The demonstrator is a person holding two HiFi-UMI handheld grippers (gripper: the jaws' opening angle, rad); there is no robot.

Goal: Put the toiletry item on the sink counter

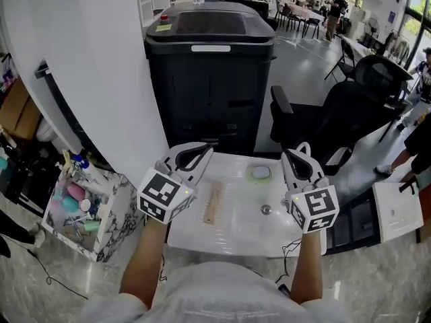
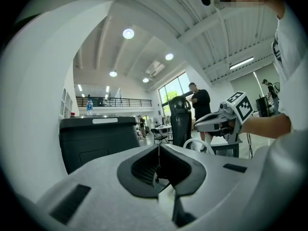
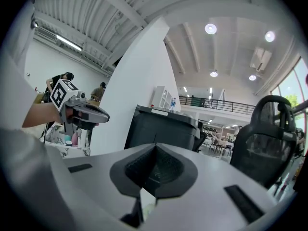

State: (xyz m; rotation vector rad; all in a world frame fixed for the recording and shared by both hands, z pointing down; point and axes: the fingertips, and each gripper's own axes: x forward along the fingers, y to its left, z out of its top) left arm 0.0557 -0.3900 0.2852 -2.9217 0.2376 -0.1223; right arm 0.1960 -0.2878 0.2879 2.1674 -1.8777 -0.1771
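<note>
Bright open office, white sink counter right below. Both forearms reach forward, left gripper and right gripper hovering side by side over it, noses angled up toward the black copier. Both pairs of jaws are pressed together, nothing between them. A pale, long toiletry item lies flat on the counter between the grippers.

White tongs, black-square marker cubes
</note>
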